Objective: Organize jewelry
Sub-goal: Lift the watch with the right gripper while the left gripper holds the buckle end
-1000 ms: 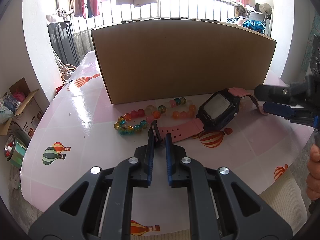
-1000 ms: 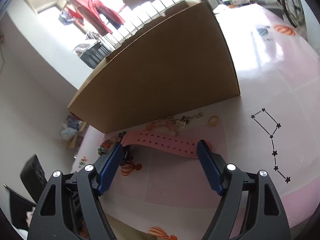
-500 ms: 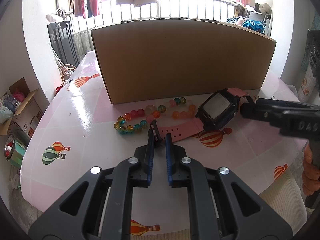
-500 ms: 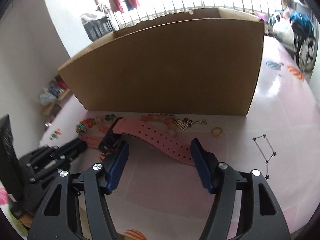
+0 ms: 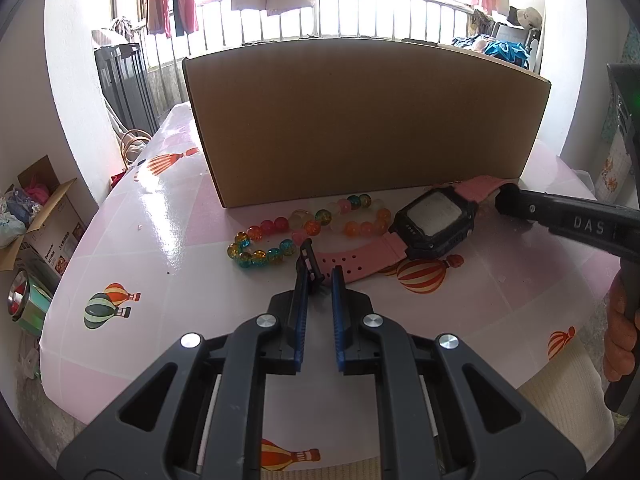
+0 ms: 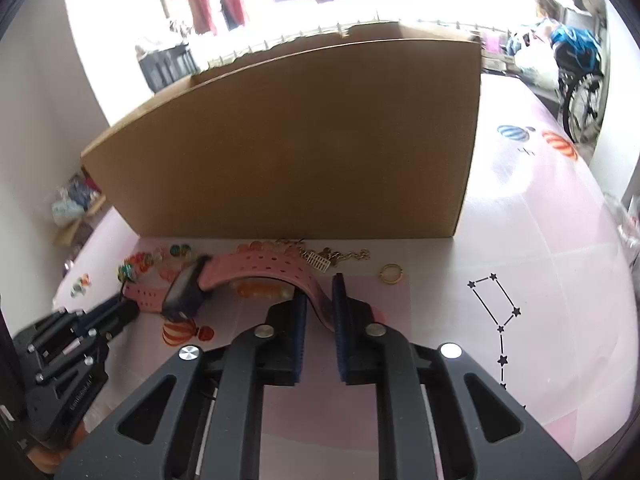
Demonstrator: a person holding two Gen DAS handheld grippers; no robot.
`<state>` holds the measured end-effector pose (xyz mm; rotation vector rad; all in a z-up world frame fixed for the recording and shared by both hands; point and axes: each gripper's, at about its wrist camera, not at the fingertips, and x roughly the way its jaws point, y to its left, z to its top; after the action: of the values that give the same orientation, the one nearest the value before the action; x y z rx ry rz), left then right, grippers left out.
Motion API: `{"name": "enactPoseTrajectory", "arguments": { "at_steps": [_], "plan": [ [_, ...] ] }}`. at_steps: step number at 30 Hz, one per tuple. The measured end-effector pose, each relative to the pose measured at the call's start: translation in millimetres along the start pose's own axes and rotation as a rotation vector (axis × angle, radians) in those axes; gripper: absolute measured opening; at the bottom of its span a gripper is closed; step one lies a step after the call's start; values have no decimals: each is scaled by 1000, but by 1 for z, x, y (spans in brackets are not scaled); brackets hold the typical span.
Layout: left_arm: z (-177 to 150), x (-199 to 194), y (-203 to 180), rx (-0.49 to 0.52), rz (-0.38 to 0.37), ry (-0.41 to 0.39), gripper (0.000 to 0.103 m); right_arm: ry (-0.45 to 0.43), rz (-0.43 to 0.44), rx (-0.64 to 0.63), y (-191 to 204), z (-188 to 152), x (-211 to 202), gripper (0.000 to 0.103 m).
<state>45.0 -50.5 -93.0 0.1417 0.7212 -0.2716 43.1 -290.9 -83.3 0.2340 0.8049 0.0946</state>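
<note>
Two grippers pinch one pink-strapped watch (image 5: 434, 220) above the table (image 5: 168, 220).
Left gripper (image 5: 319, 276) clamps the buckle end; right gripper (image 6: 320, 292), jaws just closing, grips the holed strap.

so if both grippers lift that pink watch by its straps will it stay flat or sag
Probably sag. The watch has thin pink straps, one already arching in the right gripper, so they look floppy. The dark case is the bulkiest part and would likely hang lowest. The left gripper pinches only the buckle end, so it may twist.
</note>
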Motion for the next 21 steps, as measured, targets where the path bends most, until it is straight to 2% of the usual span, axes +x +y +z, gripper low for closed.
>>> {"name": "enactPoseTrajectory", "arguments": {
  "at_steps": [6,21],
  "plan": [
    [0,-3,3,-9,-11,-8,8,-37,33,43,-7,-5,-9,10],
    [8,-21,2,-25,-57,-71,5,-91,45,43,4,-5,-29,7]
  ]
}}
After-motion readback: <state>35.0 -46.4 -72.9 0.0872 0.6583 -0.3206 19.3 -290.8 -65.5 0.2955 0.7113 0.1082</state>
